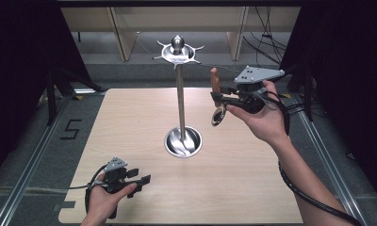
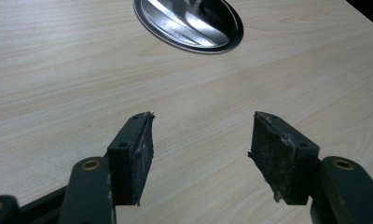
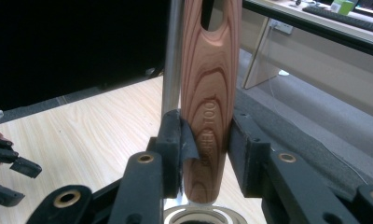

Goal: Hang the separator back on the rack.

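Dark curtains flank the light wooden counter [image 1: 233,188], with grey floor and pale furniture beyond its far edge. At the counter's middle stands a metal stand [image 1: 180,101]: a round shiny base, a slim upright pole and a small hooked disc with a knob on top. The right gripper [image 1: 220,99] is raised above the counter's far right part, to the right of the pole and apart from it. Its fingers [image 3: 250,154] are closed on the wooden handle of a utensil [image 1: 216,96], which stands nearly upright with the handle end up and a metal end hanging below the fingers. In the right gripper view the handle's wood grain and stamped letters show between the pads, with the pole just behind. The left gripper [image 1: 140,181] rests low over the counter's near left corner, its fingers [image 2: 133,156] spread wide with nothing between them, pointing toward the stand's base.
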Demonstrator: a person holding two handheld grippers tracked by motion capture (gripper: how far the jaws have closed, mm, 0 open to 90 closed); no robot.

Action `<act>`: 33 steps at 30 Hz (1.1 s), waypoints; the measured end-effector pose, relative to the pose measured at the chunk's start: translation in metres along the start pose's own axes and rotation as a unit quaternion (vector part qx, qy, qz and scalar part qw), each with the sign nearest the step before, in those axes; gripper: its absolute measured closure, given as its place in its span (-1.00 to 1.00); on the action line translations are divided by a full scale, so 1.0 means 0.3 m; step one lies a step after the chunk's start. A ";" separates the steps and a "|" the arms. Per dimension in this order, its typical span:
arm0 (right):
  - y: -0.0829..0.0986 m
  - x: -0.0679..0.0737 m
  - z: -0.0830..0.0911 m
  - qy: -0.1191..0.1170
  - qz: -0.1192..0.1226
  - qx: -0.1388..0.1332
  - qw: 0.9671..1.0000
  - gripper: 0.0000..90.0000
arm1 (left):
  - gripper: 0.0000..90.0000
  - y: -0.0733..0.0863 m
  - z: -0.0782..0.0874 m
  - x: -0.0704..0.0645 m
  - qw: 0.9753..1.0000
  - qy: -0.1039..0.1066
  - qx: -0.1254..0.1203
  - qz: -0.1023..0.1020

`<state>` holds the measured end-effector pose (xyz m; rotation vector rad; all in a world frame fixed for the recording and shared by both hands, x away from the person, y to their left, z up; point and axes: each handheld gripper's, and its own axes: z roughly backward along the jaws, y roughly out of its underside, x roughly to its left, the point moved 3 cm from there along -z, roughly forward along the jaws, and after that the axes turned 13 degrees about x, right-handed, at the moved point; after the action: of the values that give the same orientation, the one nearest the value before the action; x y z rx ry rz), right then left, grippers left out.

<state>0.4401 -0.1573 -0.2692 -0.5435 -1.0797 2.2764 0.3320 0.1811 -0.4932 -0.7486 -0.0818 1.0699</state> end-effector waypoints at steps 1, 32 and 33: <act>-0.007 0.002 -0.005 0.001 -0.003 -0.006 1.000 0.52 | -0.15 0.001 0.002 0.001 1.000 -0.001 0.003 -0.003; -0.112 0.001 -0.037 -0.015 0.004 0.010 1.000 0.52 | -0.15 0.000 0.000 0.001 1.000 0.001 0.006 -0.001; -0.113 0.000 -0.038 -0.016 0.005 0.012 1.000 0.52 | -0.15 0.000 0.000 0.001 1.000 0.001 0.006 -0.001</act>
<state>0.4572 -0.1330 -0.2491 -0.5056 -1.0660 2.3106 0.3321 0.1813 -0.4932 -0.7389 -0.0750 1.0666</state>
